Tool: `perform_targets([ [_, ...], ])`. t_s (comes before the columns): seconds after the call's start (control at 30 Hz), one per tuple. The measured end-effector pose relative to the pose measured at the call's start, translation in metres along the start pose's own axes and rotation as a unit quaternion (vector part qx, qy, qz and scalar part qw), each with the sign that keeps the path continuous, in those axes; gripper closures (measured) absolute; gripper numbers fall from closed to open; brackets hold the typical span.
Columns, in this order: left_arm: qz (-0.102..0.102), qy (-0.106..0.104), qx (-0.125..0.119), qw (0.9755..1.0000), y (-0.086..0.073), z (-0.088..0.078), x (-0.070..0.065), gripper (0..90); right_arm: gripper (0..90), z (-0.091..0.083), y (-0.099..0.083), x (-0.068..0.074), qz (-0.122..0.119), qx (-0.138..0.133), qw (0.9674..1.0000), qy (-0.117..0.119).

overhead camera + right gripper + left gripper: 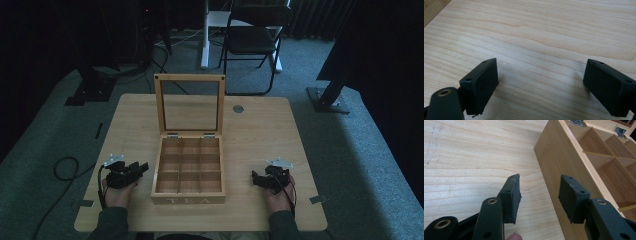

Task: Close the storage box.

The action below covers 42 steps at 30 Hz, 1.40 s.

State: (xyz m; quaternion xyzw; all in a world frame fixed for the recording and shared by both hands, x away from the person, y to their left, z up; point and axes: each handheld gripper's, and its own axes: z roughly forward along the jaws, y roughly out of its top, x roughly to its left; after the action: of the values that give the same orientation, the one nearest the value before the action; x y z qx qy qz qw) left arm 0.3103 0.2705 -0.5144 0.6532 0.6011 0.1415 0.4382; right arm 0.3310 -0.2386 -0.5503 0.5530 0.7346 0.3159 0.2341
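A wooden tea box (189, 170) with "TEA" on its front stands mid-table, its glass-paned lid (189, 104) raised upright at the back. Its compartments look empty. My left gripper (134, 170) rests on the table just left of the box, held by a hand. In the left gripper view my left gripper (540, 195) is open, nothing between the jaws, and the box's side wall (560, 160) runs close past the right jaw. My right gripper (261, 178) lies right of the box. In the right gripper view my right gripper (541, 82) is open wide over bare wood.
The light wooden table (260, 130) has a small round grey disc (238, 108) near its back edge. A black folding chair (252, 37) and dark stands sit on the carpet beyond. A black cable (65, 167) loops off the table's left edge.
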Motion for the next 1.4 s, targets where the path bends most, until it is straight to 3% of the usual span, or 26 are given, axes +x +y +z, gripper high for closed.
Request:
perform_targets([
  [0.27, 0.005, 0.006, 0.0, 1.0, 0.0, -0.001, -0.001, 51.6, 15.9, 0.0, 0.0, 0.001, -0.001, -0.004, 1.0, 0.002],
  [0.5, 0.031, 0.021, 0.005, 0.9993, 0.0, 0.0, -0.005, 51.3, 15.9, 0.0, 0.004, 0.001, -0.005, 0.008, 0.9999, 0.006],
  [0.63, 0.038, 0.026, 0.006, 0.9989, 0.001, 0.0, -0.006, 51.3, 32.5, -0.002, 0.011, 0.007, -0.011, 0.03, 0.9994, 0.008],
  [0.77, 0.046, 0.034, 0.007, 0.9983, 0.001, 0.0, -0.006, 51.4, 44.8, -0.01, 0.018, 0.015, -0.019, 0.013, 0.9995, 0.022],
  [0.87, 0.053, 0.038, 0.01, 0.9978, 0.001, 0.0, -0.007, 51.5, 48.0, -0.017, 0.026, 0.019, -0.021, -0.007, 0.999, 0.038],
  [1.03, 0.057, 0.043, 0.01, 0.9974, 0.001, 0.0, -0.008, 51.6, 44.0, -0.021, 0.037, 0.026, -0.031, -0.021, 0.9982, 0.048],
  [1.4, 0.054, 0.044, 0.009, 0.9975, 0.0, 0.0, -0.006, 51.3, 45.4, -0.024, 0.062, 0.038, -0.038, -0.046, 0.9956, 0.071],
])
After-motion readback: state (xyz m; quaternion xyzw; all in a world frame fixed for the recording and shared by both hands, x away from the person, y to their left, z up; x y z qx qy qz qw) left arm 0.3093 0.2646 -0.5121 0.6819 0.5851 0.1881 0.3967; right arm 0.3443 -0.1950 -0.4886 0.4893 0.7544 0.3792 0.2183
